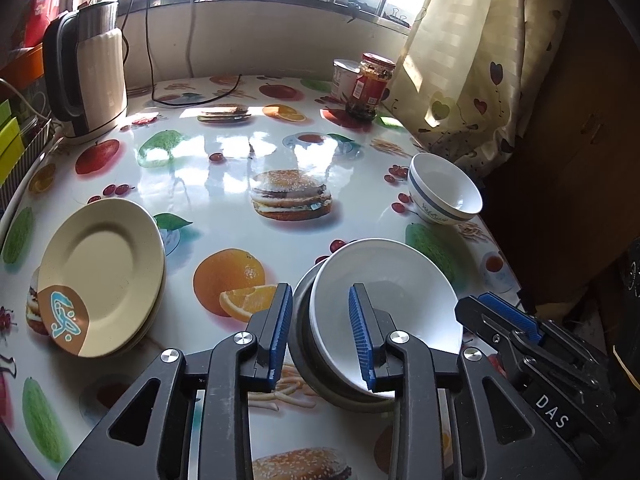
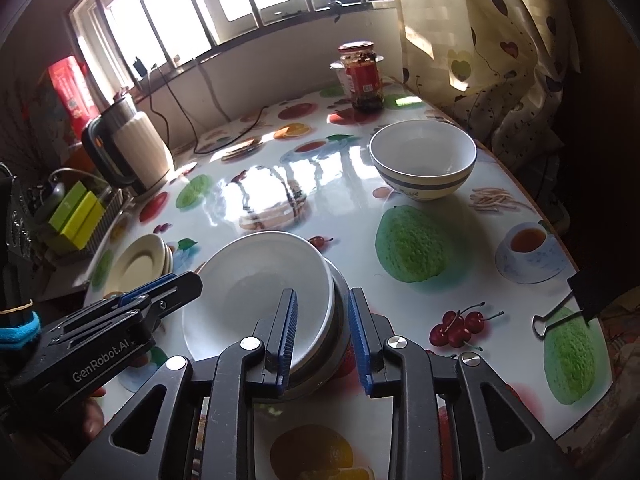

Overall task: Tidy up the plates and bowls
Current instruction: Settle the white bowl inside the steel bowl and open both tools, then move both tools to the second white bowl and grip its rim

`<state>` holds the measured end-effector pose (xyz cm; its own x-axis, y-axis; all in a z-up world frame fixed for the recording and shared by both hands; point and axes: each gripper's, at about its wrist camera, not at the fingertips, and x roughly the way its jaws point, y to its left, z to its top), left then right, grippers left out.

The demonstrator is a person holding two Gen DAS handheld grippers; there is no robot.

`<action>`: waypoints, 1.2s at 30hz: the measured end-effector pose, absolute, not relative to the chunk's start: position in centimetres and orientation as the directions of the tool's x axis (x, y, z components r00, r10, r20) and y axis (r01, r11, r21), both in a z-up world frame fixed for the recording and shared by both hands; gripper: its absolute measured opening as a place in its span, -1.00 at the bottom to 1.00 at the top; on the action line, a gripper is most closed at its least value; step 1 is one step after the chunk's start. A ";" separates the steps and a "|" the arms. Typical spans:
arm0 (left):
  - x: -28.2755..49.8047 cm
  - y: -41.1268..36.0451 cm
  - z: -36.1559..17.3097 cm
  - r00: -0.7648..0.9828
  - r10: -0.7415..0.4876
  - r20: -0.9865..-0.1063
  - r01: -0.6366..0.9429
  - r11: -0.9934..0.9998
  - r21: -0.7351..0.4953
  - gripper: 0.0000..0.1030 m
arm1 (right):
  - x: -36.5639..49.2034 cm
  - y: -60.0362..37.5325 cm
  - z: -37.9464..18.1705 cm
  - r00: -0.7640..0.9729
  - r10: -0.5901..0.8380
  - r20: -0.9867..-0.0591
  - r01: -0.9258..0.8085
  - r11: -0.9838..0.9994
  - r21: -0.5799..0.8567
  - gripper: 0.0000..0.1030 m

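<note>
**Currently on the table: nested bowls, both grippers straddling the rim**

Item one: a white bowl (image 1: 384,304), sitting inside a grey bowl (image 1: 300,344) at the near edge of the fruit-print tablecloth (image 1: 224,160). The white bowl lies tilted in the grey one rather than seated square.

Item two: left gripper (image 1: 320,336). Its jaws stand apart, one blue pad outside the grey bowl's wall and one inside the white bowl. A gap shows between each pad and the bowl walls, so nothing is clamped.

Item three: right gripper (image 2: 322,338), on the opposite side of the same pair. Its jaws are likewise parted across the rims, with the pads not pressing.

Item four: a white bowl with blue bands (image 2: 423,164), upright and alone, well apart from the nested pair, towards the curtain (image 1: 472,60).

Item five: a stack of cream plates (image 1: 104,276), the top one tilted, on the left side of the table.

Sundries at the far end: an electric kettle (image 1: 88,76), a red-lidded jar (image 1: 370,86), and a binder clip (image 2: 560,312) on the table edge.
</note>
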<state>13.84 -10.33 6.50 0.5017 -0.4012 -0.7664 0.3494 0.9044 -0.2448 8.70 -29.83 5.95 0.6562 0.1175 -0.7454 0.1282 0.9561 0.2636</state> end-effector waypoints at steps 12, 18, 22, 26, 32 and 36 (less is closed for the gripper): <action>14.3 -11.5 8.8 0.537 -0.416 -0.734 0.392 0.894 -0.220 -0.38 | 8.4 -30.8 7.6 0.686 0.073 -0.724 0.158 0.956 0.246 -0.25; 15.5 -13.1 9.6 0.537 -0.424 -0.730 0.418 0.885 -0.206 -0.37 | 9.1 -32.0 8.4 0.699 0.055 -0.713 0.173 0.954 0.244 -0.20; 16.6 -14.2 9.8 0.529 -0.435 -0.728 0.428 0.878 -0.213 -0.37 | 9.8 -33.3 8.6 0.703 0.047 -0.710 0.187 0.951 0.247 -0.18; 17.8 -15.4 9.8 0.523 -0.432 -0.735 0.433 0.877 -0.207 -0.37 | 10.8 -34.6 8.8 0.703 0.036 -0.710 0.202 0.948 0.248 -0.18; 19.9 -16.9 9.5 0.514 -0.433 -0.741 0.432 0.876 -0.212 -0.37 | 12.4 -36.4 8.8 0.703 0.016 -0.711 0.226 0.943 0.245 -0.17; 21.2 -18.2 9.4 0.505 -0.441 -0.742 0.448 0.869 -0.211 -0.37 | 13.5 -37.6 8.6 0.698 -0.004 -0.716 0.245 0.941 0.234 -0.15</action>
<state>21.24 -18.18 9.40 0.5053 -0.4408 -0.7419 0.4484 0.8687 -0.2107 13.46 -37.57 8.63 0.6985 -0.0039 -0.7156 0.2454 0.9406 0.2344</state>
